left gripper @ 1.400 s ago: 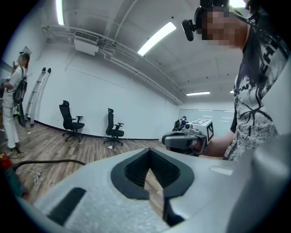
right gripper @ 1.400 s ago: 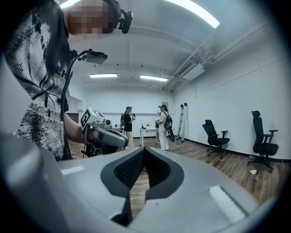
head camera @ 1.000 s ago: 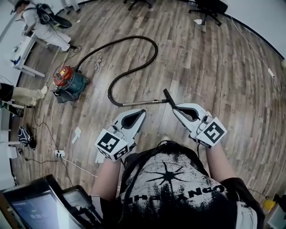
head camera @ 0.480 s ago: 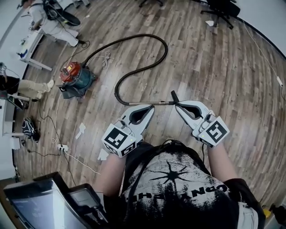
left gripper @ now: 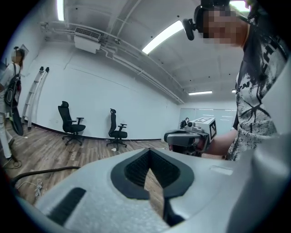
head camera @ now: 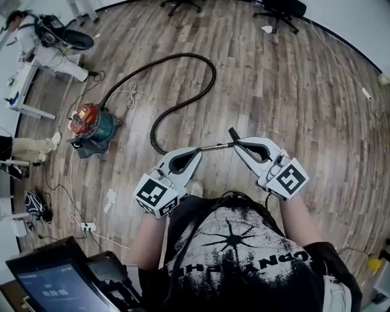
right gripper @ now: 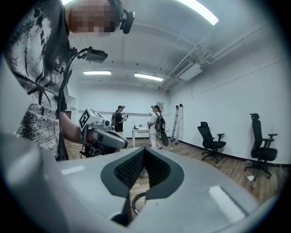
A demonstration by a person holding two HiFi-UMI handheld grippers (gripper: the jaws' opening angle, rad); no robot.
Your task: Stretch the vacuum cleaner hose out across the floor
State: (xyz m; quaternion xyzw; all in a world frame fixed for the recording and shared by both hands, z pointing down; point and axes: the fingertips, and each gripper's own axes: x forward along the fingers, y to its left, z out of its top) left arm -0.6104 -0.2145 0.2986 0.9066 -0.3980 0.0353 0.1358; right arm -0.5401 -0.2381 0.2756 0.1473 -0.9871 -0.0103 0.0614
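Note:
A red and teal vacuum cleaner (head camera: 91, 122) stands on the wood floor at the left. Its black hose (head camera: 204, 64) arcs away from it, curls back and ends in a metal wand (head camera: 213, 147) with a black handle (head camera: 233, 134) just in front of me. My left gripper (head camera: 196, 152) is shut on the wand's near part. My right gripper (head camera: 236, 143) is shut at the handle end. In the left gripper view the jaws (left gripper: 149, 152) meet, with a dark piece low between them. The right gripper view (right gripper: 143, 151) shows a metal tube low in its jaws.
People stand by a white table (head camera: 24, 85) at the far left. Office chairs (head camera: 277, 9) stand along the far wall. A power strip with cables (head camera: 85, 226) lies at the left, a screen (head camera: 49, 286) at the bottom left. A ladder (right gripper: 175, 123) leans on the wall.
Both grippers have stayed shut at the wand end close to my body. The hose keeps the same curve. The head view has swung a little.

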